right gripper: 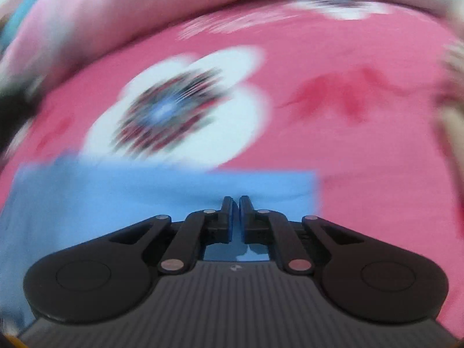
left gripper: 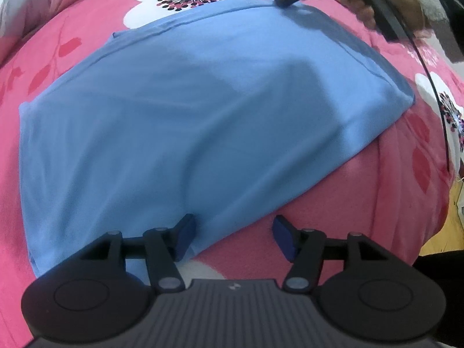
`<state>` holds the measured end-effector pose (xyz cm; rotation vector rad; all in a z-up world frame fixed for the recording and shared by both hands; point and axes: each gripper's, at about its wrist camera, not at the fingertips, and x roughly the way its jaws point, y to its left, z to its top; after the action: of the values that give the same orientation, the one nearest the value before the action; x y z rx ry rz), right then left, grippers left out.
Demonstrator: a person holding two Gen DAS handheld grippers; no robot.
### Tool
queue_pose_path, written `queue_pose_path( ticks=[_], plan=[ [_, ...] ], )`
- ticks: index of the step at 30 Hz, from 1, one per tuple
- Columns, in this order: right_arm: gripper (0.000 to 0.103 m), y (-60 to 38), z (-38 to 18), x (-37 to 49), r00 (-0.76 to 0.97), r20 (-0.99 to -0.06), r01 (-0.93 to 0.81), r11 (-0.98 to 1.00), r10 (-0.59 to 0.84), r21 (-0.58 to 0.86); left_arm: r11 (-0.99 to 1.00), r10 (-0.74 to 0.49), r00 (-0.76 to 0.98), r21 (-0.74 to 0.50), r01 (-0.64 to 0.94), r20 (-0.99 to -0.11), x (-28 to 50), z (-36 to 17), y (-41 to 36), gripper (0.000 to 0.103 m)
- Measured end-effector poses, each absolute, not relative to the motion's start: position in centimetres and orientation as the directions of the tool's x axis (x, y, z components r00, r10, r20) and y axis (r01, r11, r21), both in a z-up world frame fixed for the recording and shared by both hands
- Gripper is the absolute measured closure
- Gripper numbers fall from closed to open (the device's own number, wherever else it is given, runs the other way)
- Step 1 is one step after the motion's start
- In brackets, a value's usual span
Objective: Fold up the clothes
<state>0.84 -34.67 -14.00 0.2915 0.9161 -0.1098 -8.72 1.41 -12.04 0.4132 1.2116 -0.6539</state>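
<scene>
Two tools work one blue shirt (left gripper: 185, 121) on the bed (left gripper: 362, 191). The left tool (left gripper: 230, 236) stands spread, one finger on the shirt's near hem, the other over the quilt. At the far edge the right tool (right gripper: 235, 203) is pressed together, seemingly pinching the hem. The shirt lies flat, already a rough rectangle; I judge a fold mid-way or just laid. Next calls for gripping the near hem.

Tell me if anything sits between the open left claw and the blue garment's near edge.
Nothing visible does. The left claw hangs open right at the blue garment, its near edge lying on the pink floral bedspread with only bare bedding beside it.
</scene>
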Motion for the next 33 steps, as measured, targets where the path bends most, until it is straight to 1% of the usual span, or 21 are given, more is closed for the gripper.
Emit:
queue_pose_path(
  ticks=[1,2,3,5,8,11,12,14,15,16,18,19,21,23,25,27,28,29,30,31,33],
  plan=[
    [0.094,-35.1,-12.9,0.4,0.616,-0.787,0.256,0.951,-0.021,0.174,0.755,-0.238,0.209,-0.045,0.654,-0.949,-8.9,-11.8,1.6,0.042],
    [0.094,-34.9,-12.0,-0.1,0.629,-0.777,0.253,0.954,-0.034,0.163,0.762,-0.235,0.214,-0.043,0.646,-0.948,-9.0,-11.6,1.9,0.042],
    [0.094,-34.2,-11.2,-0.3,0.637,-0.771,0.231,0.957,-0.012,0.176,0.770,-0.236,0.216,-0.047,0.637,-0.947,-9.1,-11.4,2.2,0.042],
    [0.094,-31.4,-10.4,-0.7,0.622,-0.777,0.140,0.962,0.099,0.234,0.782,-0.249,0.230,-0.055,0.621,-0.941,-9.4,-10.4,2.9,0.042],
    [0.094,-24.9,-11.5,-0.6,0.546,-0.769,-0.107,0.937,0.334,0.331,0.796,-0.266,0.277,-0.049,0.603,-0.923,-9.3,-9.2,4.3,0.042],
    [0.094,-19.3,-13.1,0.4,0.464,-0.740,-0.276,0.873,0.487,0.401,0.822,-0.234,0.316,-0.014,0.569,-0.919,-8.6,-9.4,5.9,0.042],
    [0.095,-18.3,-13.6,0.9,0.459,-0.745,-0.283,0.875,0.483,0.393,0.834,-0.216,0.316,-0.006,0.552,-0.924,-8.3,-9.8,6.4,0.042],
    [0.098,-17.4,-15.0,1.9,0.490,-0.778,-0.248,0.918,0.394,0.308,0.853,-0.191,0.291,-0.012,0.522,-0.937,-7.7,-10.8,7.3,0.043],
    [0.100,-17.2,-15.5,2.5,0.509,-0.788,-0.216,0.937,0.347,0.273,0.856,-0.184,0.281,-0.013,0.517,-0.942,-7.6,-11.2,7.6,0.043],
    [0.100,-17.8,-15.4,3.0,0.538,-0.788,-0.154,0.955,0.298,0.255,0.856,-0.191,0.283,-0.019,0.516,-0.940,-7.7,-11.3,7.9,0.043],
    [0.094,-18.7,-13.9,3.1,0.585,-0.784,-0.036,0.972,0.207,0.230,0.857,-0.210,0.291,-0.032,0.515,-0.933,-8.0,-11.4,8.5,0.043],
    [0.094,-18.3,-13.0,2.6,0.595,-0.776,-0.052,0.974,0.209,0.222,0.857,-0.216,0.293,-0.038,0.513,-0.931,-8.2,-11.4,8.7,0.042],
    [0.094,-15.7,-11.7,1.7,0.552,-0.767,-0.196,0.945,0.327,0.262,0.859,-0.230,0.296,-0.050,0.510,-0.927,-8.4,-11.4,9.0,0.042],
    [0.094,-12.3,-11.3,1.2,0.452,-0.754,-0.364,0.870,0.477,0.332,0.861,-0.246,0.298,-0.067,0.504,-0.922,-8.3,-11.5,9.4,0.042],
    [0.096,-8.5,-12.2,1.7,0.359,-0.755,-0.479,0.802,0.549,0.356,0.864,-0.263,0.300,-0.086,0.497,-0.917,-8.3,-11.6,9.8,0.042],
    [0.097,-6.1,-14.2,3.1,0.327,-0.789,-0.502,0.803,0.520,0.322,0.863,-0.275,0.306,-0.094,0.497,-0.911,-8.5,-11.7,10.1,0.042],
    [0.103,-5.7,-15.0,4.3,0.345,-0.797,-0.474,0.825,0.496,0.308,0.862,-0.281,0.311,-0.096,0.497,-0.908,-8.6,-11.7,10.2,0.042],
    [0.103,-5.8,-15.0,5.6,0.381,-0.790,-0.437,0.846,0.481,0.304,0.862,-0.286,0.316,-0.099,0.497,-0.905,-8.8,-11.8,10.3,0.042],
    [0.103,-5.9,-15.0,6.8,0.417,-0.782,-0.398,0.866,0.464,0.301,0.861,-0.292,0.321,-0.101,0.498,-0.901,-8.9,-11.8,10.4,0.042],
    [0.099,-6.0,-14.6,7.8,0.461,-0.773,-0.365,0.887,0.437,0.284,0.862,-0.297,0.323,-0.106,0.496,-0.899,-9.1,-11.8,10.5,0.042],
    [0.097,-6.2,-12.5,8.0,0.515,-0.756,-0.357,0.903,0.403,0.238,0.863,-0.307,0.324,-0.118,0.492,-0.895,-9.3,-11.7,10.7,0.042]
  ],
)
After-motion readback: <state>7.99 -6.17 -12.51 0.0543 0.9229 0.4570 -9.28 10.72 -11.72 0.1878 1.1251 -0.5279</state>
